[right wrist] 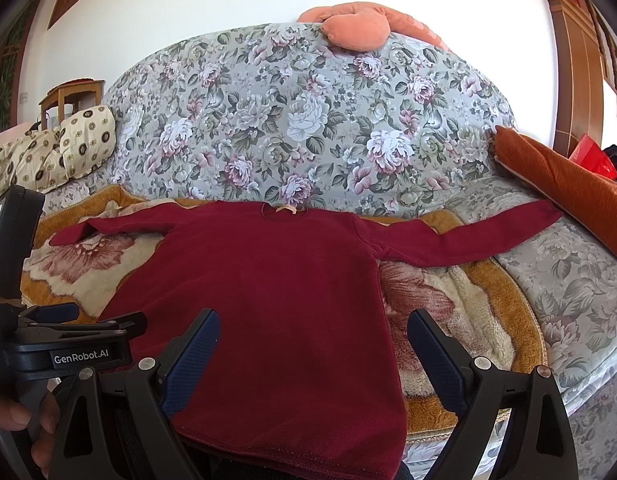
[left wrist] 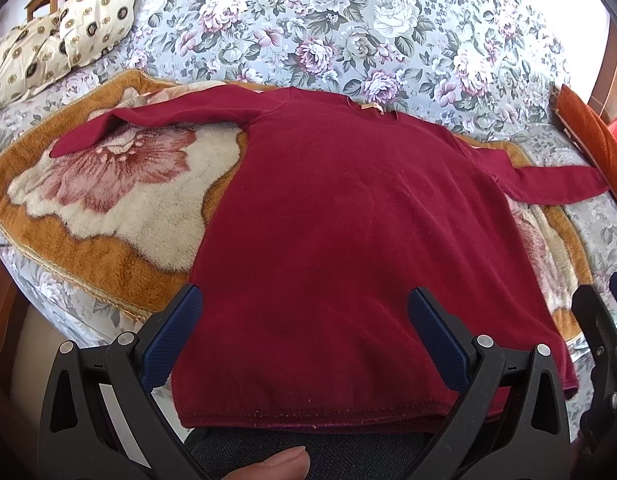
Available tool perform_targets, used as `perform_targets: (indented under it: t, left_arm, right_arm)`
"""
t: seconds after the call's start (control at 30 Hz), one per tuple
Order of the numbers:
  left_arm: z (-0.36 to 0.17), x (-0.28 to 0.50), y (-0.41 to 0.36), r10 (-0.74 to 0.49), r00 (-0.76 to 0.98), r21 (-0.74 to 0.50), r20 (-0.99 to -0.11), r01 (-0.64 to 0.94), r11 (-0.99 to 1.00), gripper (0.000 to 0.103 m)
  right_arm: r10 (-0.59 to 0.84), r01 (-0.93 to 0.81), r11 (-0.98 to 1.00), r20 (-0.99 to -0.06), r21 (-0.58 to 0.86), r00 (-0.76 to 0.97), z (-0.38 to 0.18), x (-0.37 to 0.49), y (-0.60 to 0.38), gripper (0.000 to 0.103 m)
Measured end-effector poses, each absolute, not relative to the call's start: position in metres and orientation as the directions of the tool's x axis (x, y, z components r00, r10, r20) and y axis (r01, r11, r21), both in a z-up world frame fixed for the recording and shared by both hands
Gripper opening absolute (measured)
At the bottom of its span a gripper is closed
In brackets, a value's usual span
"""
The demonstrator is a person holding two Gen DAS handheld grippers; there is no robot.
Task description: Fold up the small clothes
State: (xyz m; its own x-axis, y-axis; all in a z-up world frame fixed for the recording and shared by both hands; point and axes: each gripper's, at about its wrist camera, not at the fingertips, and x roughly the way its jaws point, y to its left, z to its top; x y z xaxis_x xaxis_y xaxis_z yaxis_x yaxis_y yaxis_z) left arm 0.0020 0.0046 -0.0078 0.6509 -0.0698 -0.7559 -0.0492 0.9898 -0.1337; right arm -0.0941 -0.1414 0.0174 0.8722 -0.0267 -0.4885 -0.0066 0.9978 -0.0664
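Observation:
A small dark red long-sleeved top point(left wrist: 340, 216) lies flat, front down, on a plush flowered blanket point(left wrist: 120, 208) on a sofa seat. Its collar points to the sofa back and its hem hangs near me. Both sleeves are spread out sideways. My left gripper point(left wrist: 304, 312) is open above the hem, holding nothing. My right gripper point(right wrist: 312, 336) is open above the top point(right wrist: 276, 280), near its right hem side, holding nothing. The left gripper also shows at the left edge of the right wrist view point(right wrist: 68, 320), and the right gripper shows at the right edge of the left wrist view point(left wrist: 600, 312).
The floral sofa back point(right wrist: 308, 120) rises behind the top. Patterned cream cushions point(left wrist: 60, 40) lie at the left. An orange cushion point(right wrist: 568, 184) lies at the right. A peach cushion point(right wrist: 356, 28) sits on the sofa back. A wooden stool point(right wrist: 68, 96) stands far left.

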Motion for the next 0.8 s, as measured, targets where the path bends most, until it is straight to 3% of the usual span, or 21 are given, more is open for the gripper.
perform_targets:
  t: [0.33,0.53,0.8]
  left_arm:
    - [0.003,0.000,-0.004,-0.103,0.659,-0.152,-0.745,-0.018,0.988,0.103]
    - [0.012,0.001,0.001,-0.091,0.675,-0.136,-0.732,-0.014,0.991,0.103]
    - [0.022,0.063,-0.001,-0.148,0.710,-0.181,-0.688,0.029,0.983,0.103]
  right_arm:
    - [0.048,-0.043,0.999,-0.407,0.023,0.912,0.036,-0.116,-0.152,0.095]
    - [0.072,-0.048,0.997,-0.534,0.058,0.842,0.032,-0.077,-0.154,0.097]
    - [0.144,-0.024,0.977,-0.565,0.214,0.813,0.037,-0.011,-0.165,0.097]
